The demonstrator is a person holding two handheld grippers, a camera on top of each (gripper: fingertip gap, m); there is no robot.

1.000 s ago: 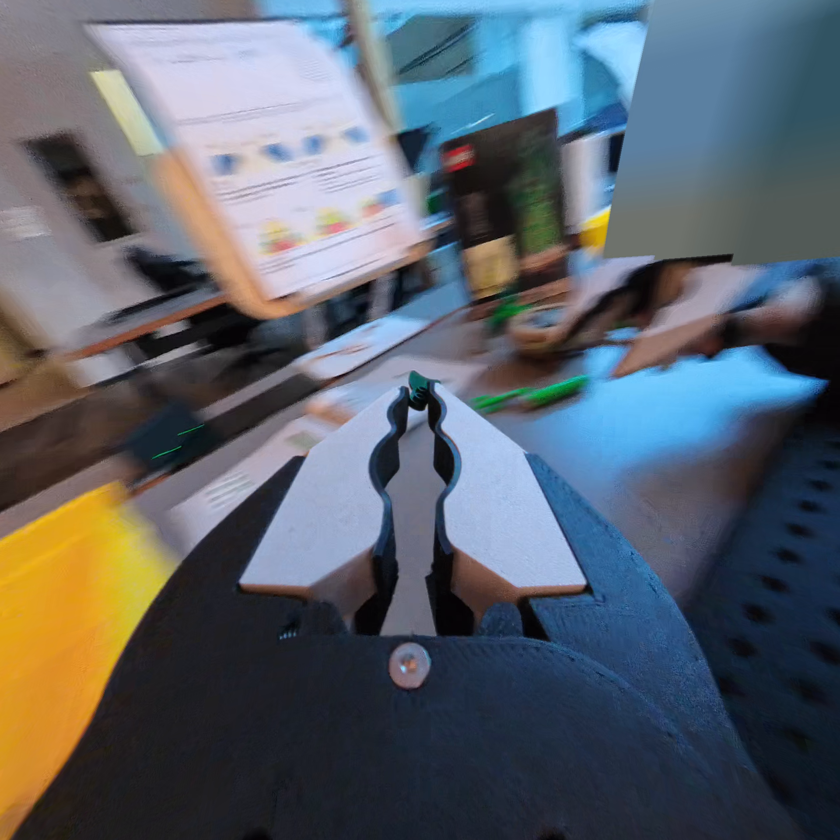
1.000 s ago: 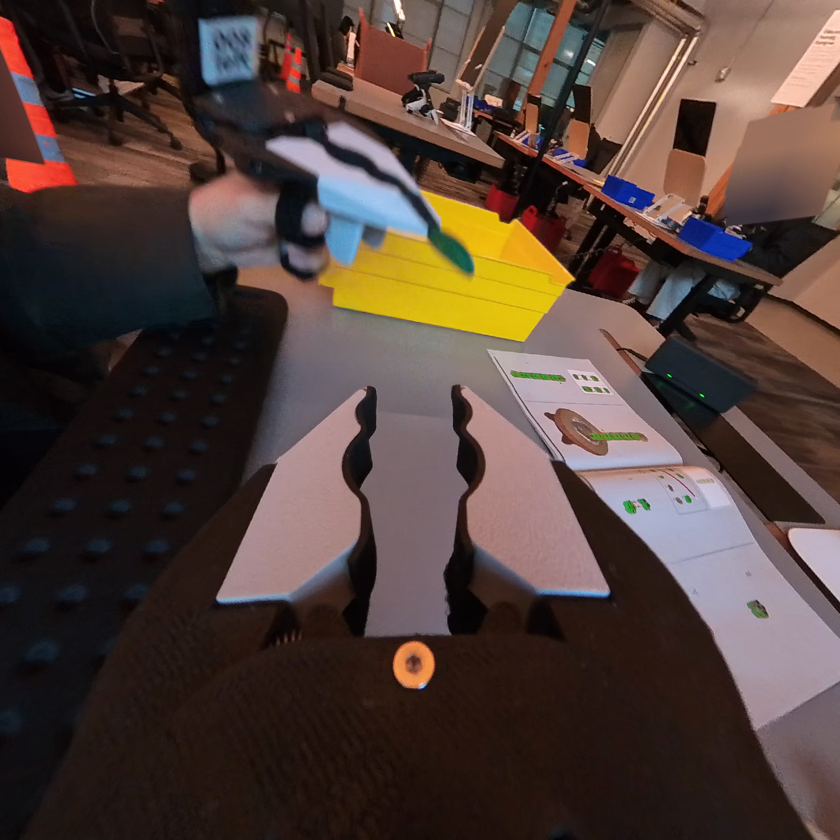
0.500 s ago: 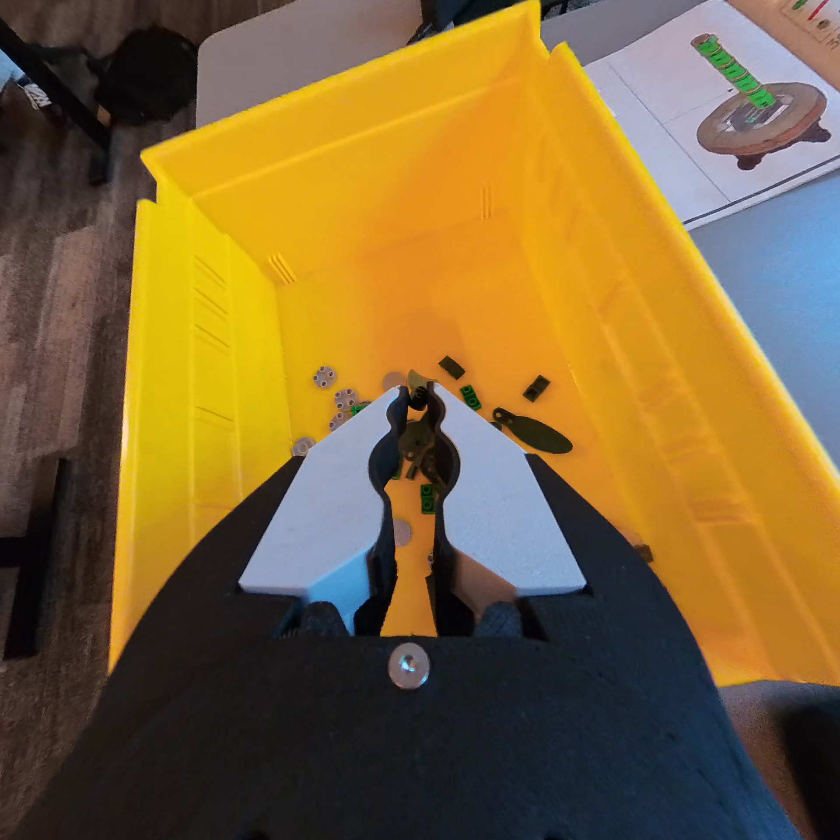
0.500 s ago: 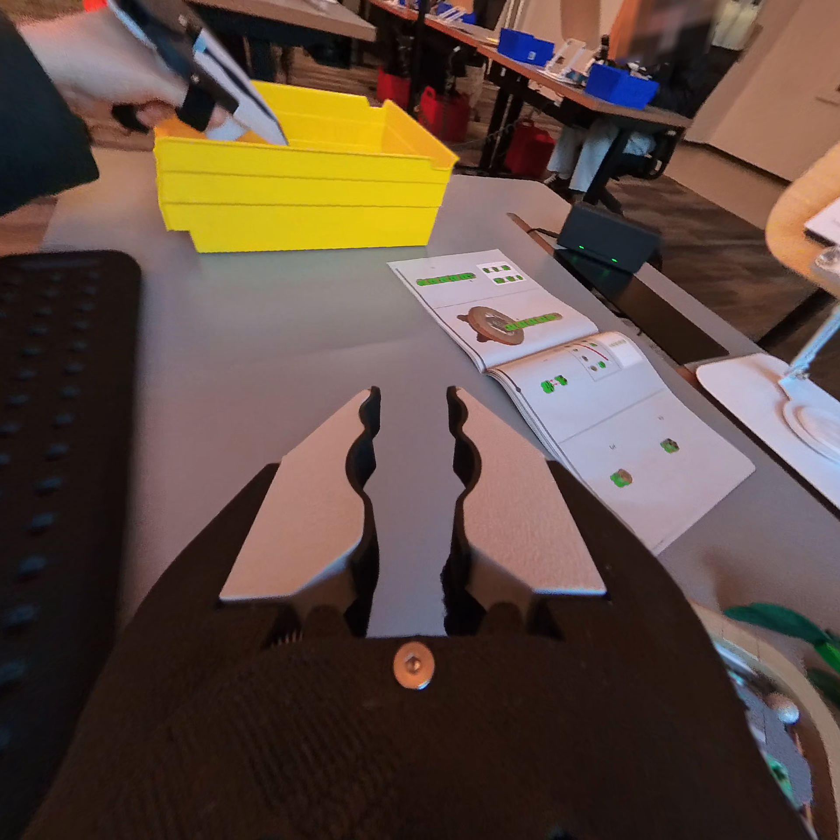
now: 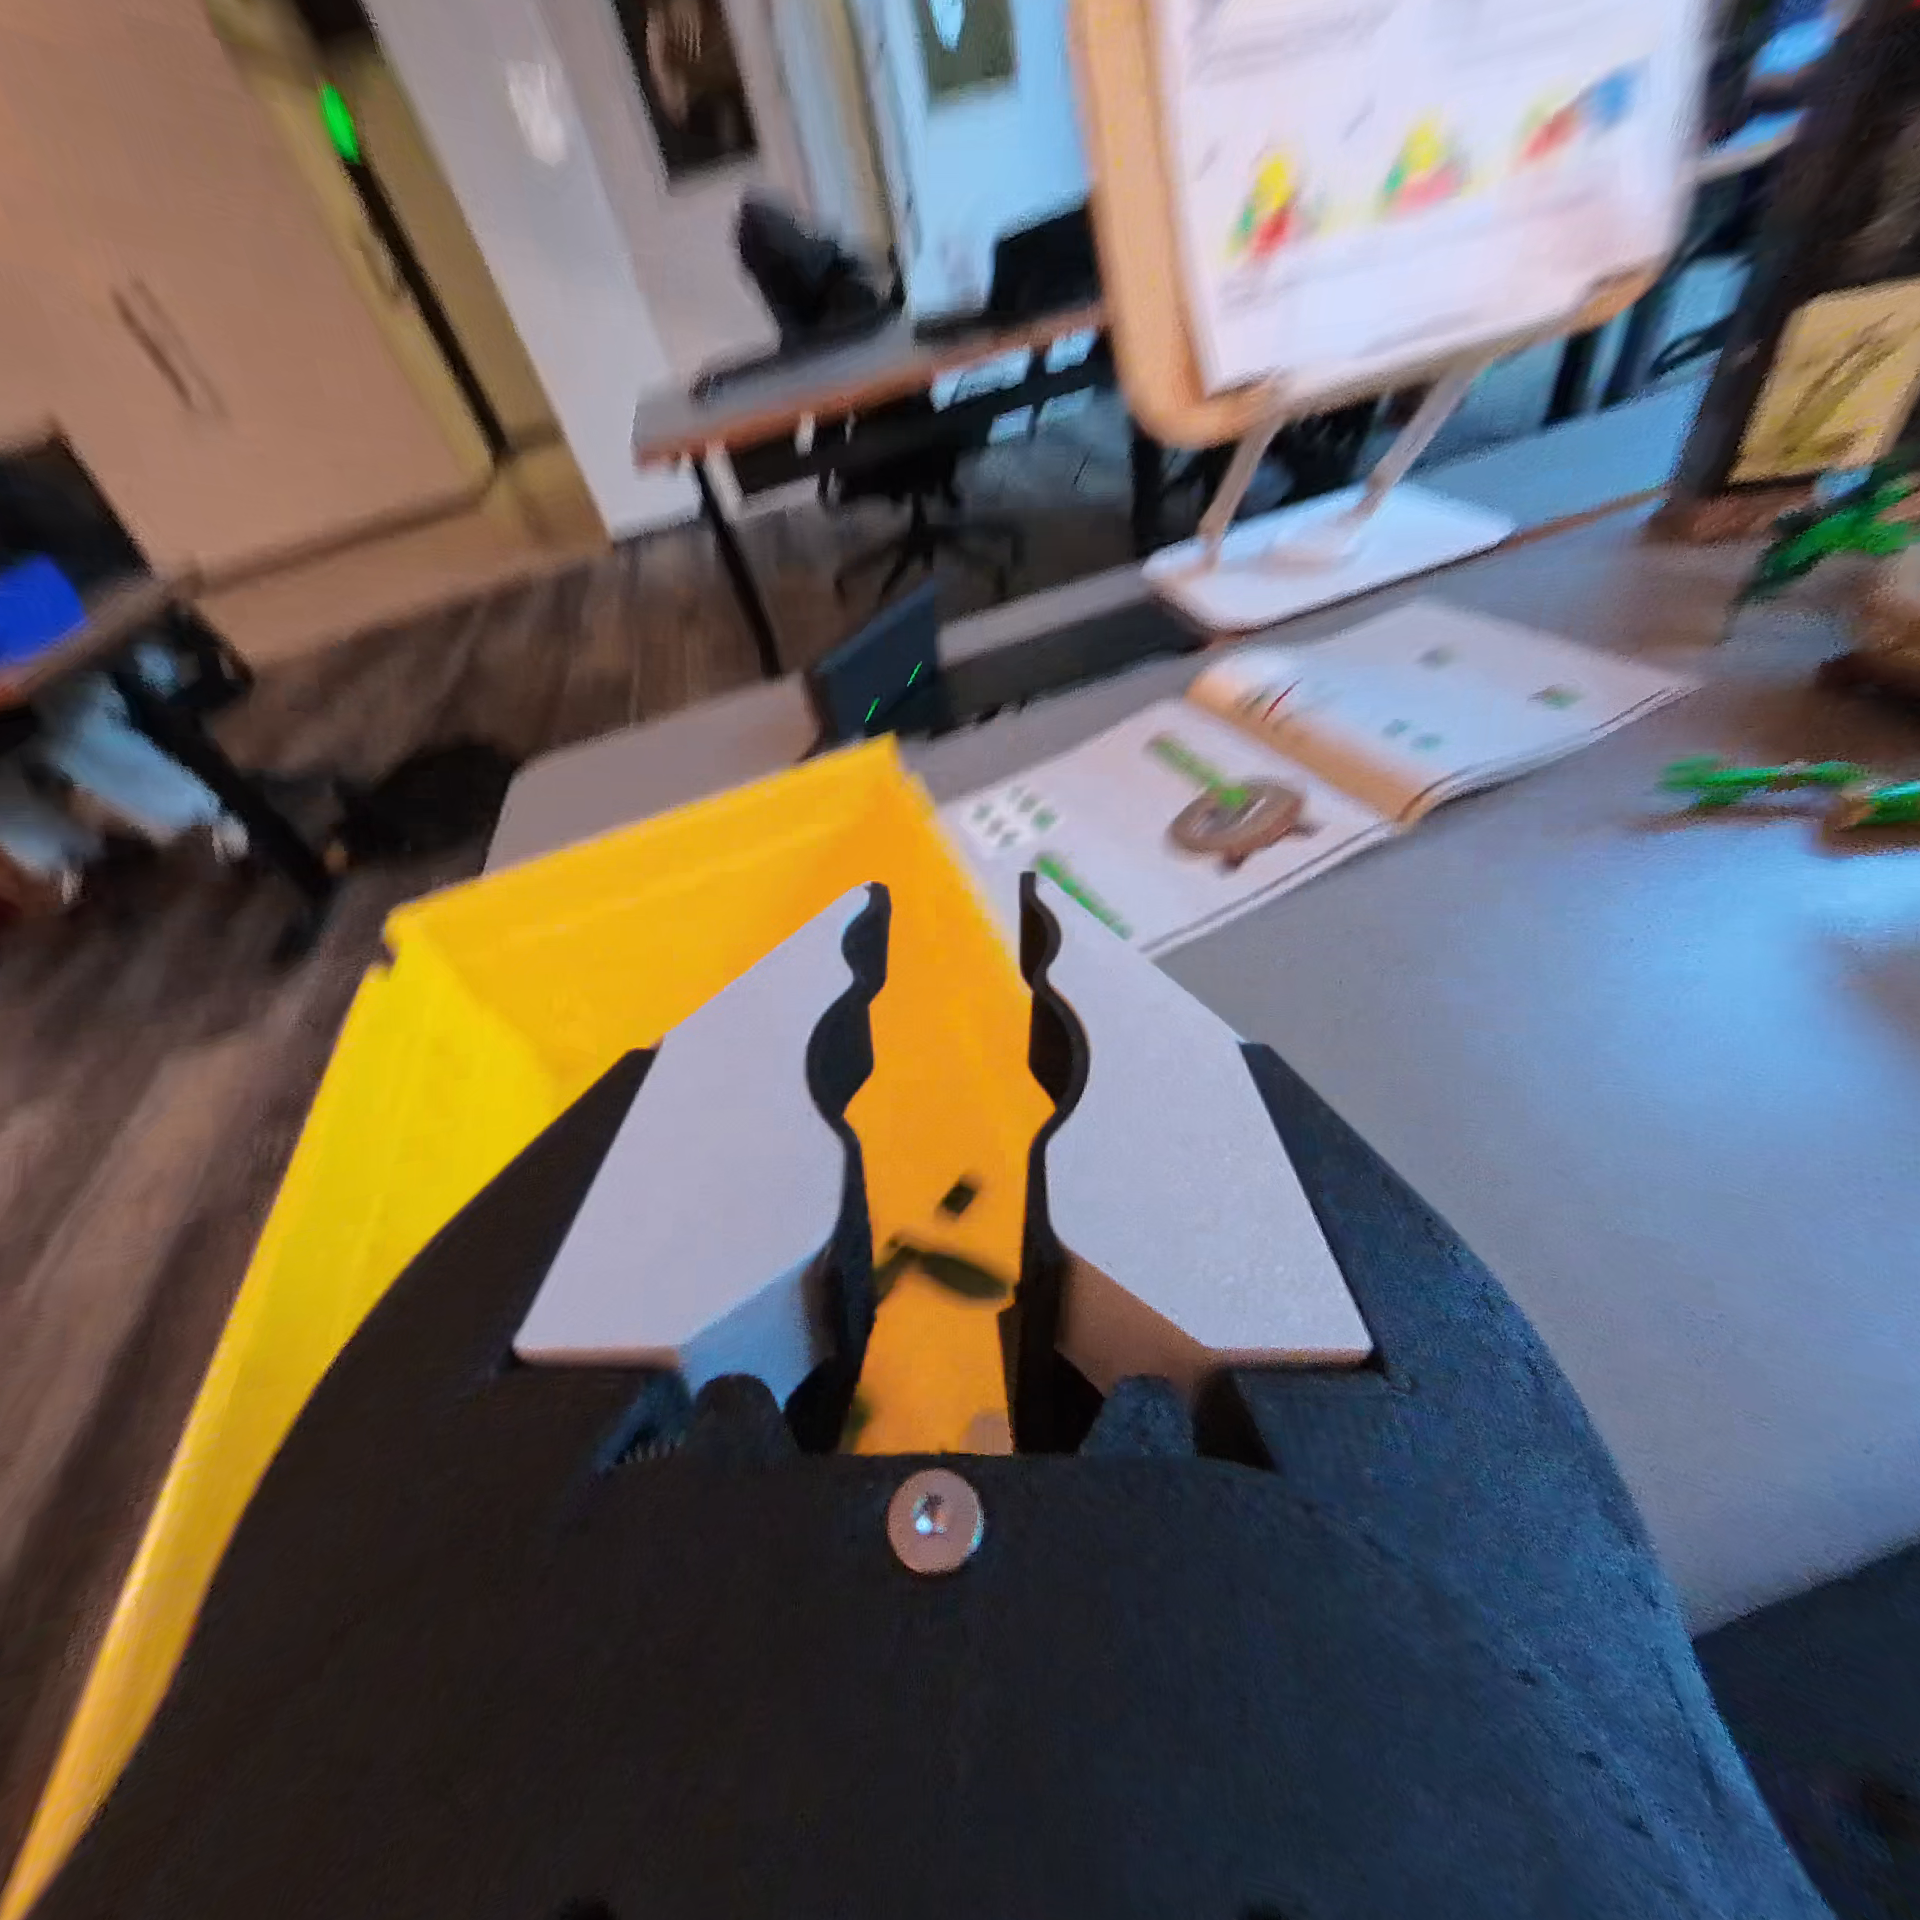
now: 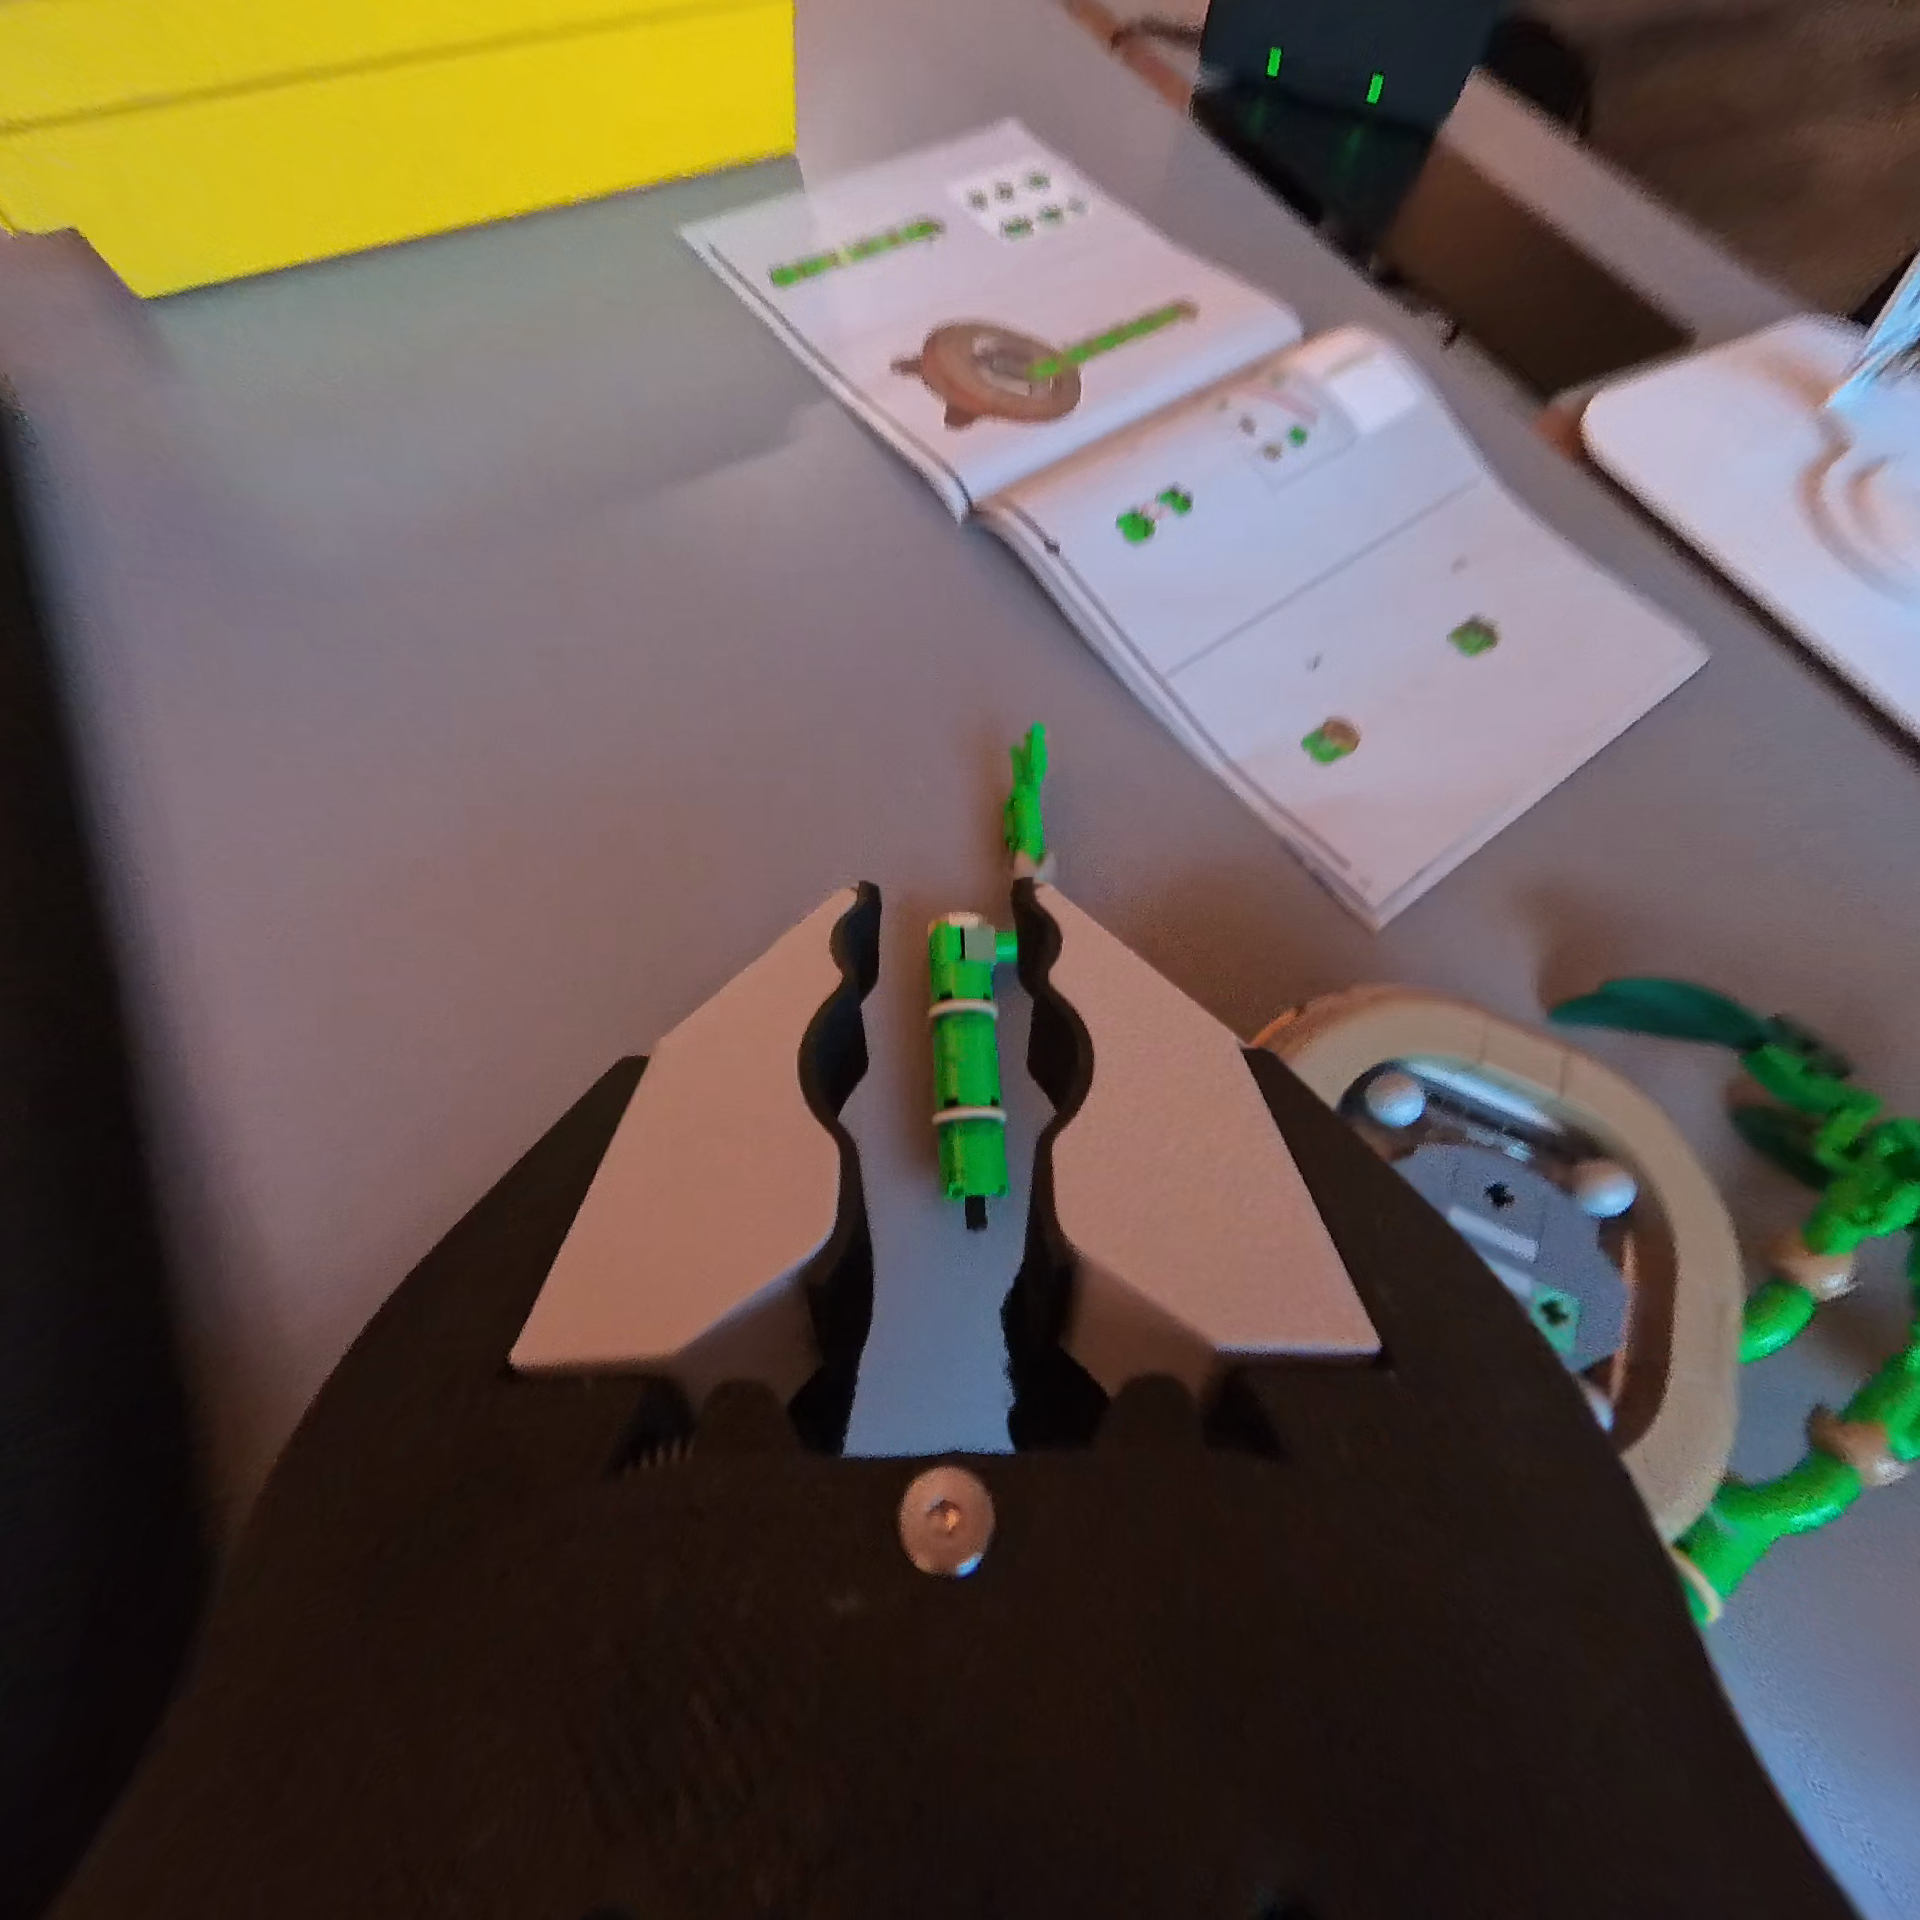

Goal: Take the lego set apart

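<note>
My left gripper (image 5: 954, 894) is open and empty above the yellow bin (image 5: 582, 966). Dark green leaf pieces (image 5: 945, 1273) lie on the bin floor and show between the fingers. My right gripper (image 6: 945, 894) is open and low over the grey table. A bright green stalk segment (image 6: 966, 1060) lies on the table between its fingers, apart from both. A small green sprig (image 6: 1023, 790) lies just beyond the right fingertip. The round tan base (image 6: 1662, 1195) sits to the right, with green leafy stalks (image 6: 1818, 1164) beside it.
An open instruction booklet (image 6: 1299, 540) lies beyond the right gripper and also shows in the left wrist view (image 5: 1299, 769). The yellow bin (image 6: 416, 125) is at the far left. A black device with green lights (image 6: 1320, 125) and a white stand base (image 6: 1766, 468) are at the table's far edge. The tips of one gripper are about 40 cm away from the tips of the other.
My left gripper has opened, dropped its dark green piece into the bin and tilted up. My right gripper has swung down and right over the green stalk segment.
</note>
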